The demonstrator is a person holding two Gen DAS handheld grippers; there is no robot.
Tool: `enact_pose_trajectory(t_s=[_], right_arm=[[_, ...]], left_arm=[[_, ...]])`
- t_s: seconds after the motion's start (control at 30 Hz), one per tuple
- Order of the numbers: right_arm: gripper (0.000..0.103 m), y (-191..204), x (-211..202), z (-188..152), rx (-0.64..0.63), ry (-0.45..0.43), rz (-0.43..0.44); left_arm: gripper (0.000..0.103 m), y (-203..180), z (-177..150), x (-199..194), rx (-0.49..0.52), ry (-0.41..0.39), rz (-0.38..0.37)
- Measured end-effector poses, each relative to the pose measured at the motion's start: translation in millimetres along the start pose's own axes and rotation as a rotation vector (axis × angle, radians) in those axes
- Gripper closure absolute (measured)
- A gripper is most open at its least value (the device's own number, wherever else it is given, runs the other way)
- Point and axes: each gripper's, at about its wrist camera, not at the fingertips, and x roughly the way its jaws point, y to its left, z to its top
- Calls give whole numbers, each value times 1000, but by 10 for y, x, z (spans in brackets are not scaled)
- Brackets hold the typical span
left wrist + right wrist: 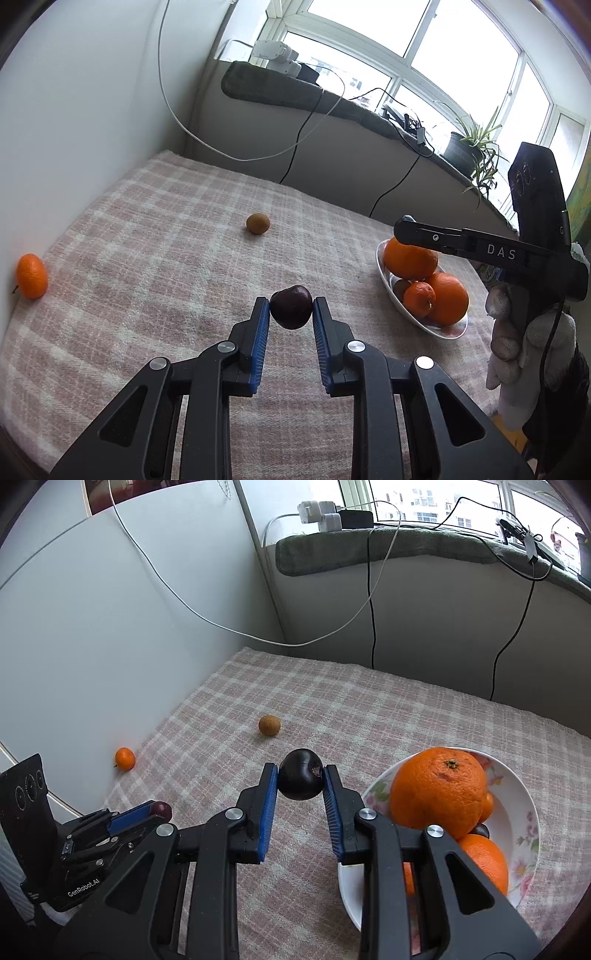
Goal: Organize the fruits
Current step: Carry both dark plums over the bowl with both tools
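dark plum (291,307) between left claw (290,306) pads

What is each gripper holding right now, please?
Left gripper: shut on a dark reddish plum, lifted off the checked blanket.
Right gripper: shut on a dark purple plum, beside the fruit bowl.

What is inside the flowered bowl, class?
The flowered bowl holds a big orange on top, further oranges beneath, and a small dark fruit. The big orange and the right gripper hide the bowl's bottom.
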Motion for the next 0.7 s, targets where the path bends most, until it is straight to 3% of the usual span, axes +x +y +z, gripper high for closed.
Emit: enact_pose_trajectory(t_s=[0.33,0.7], right_arm=[[77,-438,-503,-170,49,-66,-80],[77,-882,-785,-362,120,-88,-150]], left_arm=[[81,-313,69,95,37,-2,-58],[81,-617,145,260,80,9,-117]])
